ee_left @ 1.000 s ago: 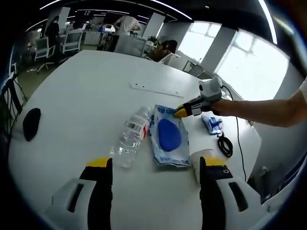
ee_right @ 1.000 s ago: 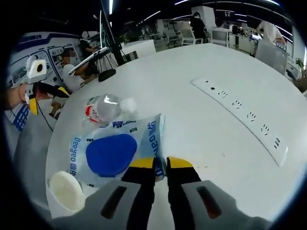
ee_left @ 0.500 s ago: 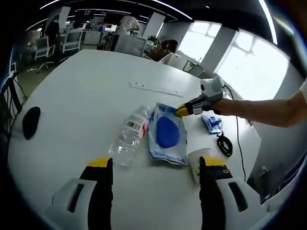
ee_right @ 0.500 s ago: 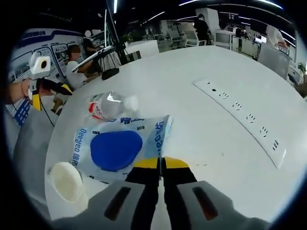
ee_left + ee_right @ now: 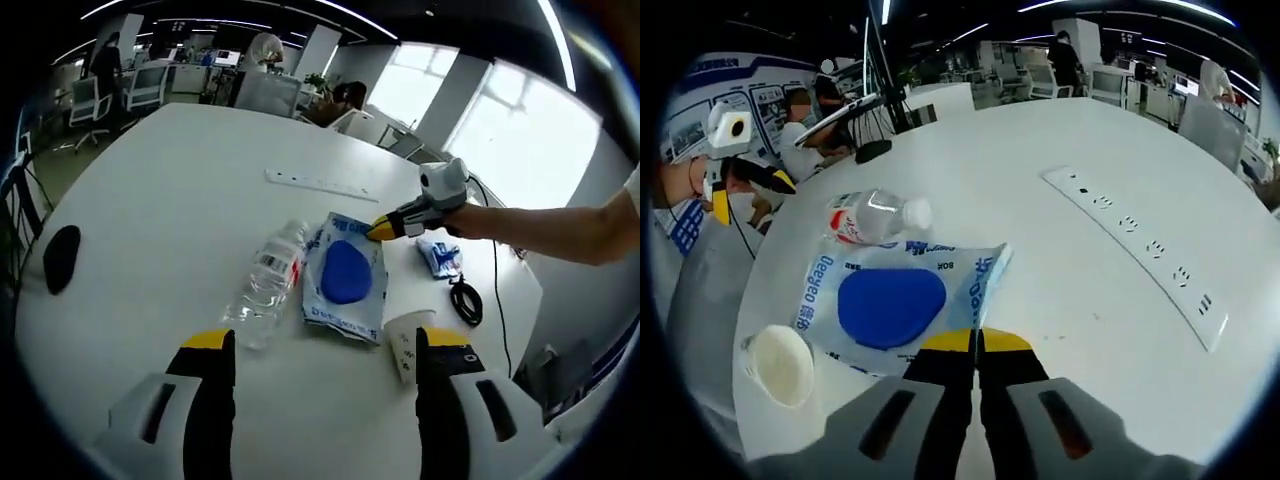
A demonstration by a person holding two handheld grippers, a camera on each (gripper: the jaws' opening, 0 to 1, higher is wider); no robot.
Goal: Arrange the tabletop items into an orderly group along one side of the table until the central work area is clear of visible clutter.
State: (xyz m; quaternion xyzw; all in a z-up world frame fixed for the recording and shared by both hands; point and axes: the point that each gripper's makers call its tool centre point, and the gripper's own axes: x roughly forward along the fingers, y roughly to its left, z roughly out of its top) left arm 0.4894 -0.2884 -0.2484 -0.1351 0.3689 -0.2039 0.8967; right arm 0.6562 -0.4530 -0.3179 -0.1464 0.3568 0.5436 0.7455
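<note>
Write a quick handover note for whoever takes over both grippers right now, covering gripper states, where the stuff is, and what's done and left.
Right gripper: jaws shut on the near edge of the blue-and-white packet, which lies flat on the white table.
Left gripper: open, holding nothing, above the table.
Water bottle: on its side beside the packet.
Paper cup: by the packet's corner.
Small blue packet and black cable: near the table edge.
Black object: far off alone.
Left: items are loosely clustered, not lined up; gather them along one side.
</note>
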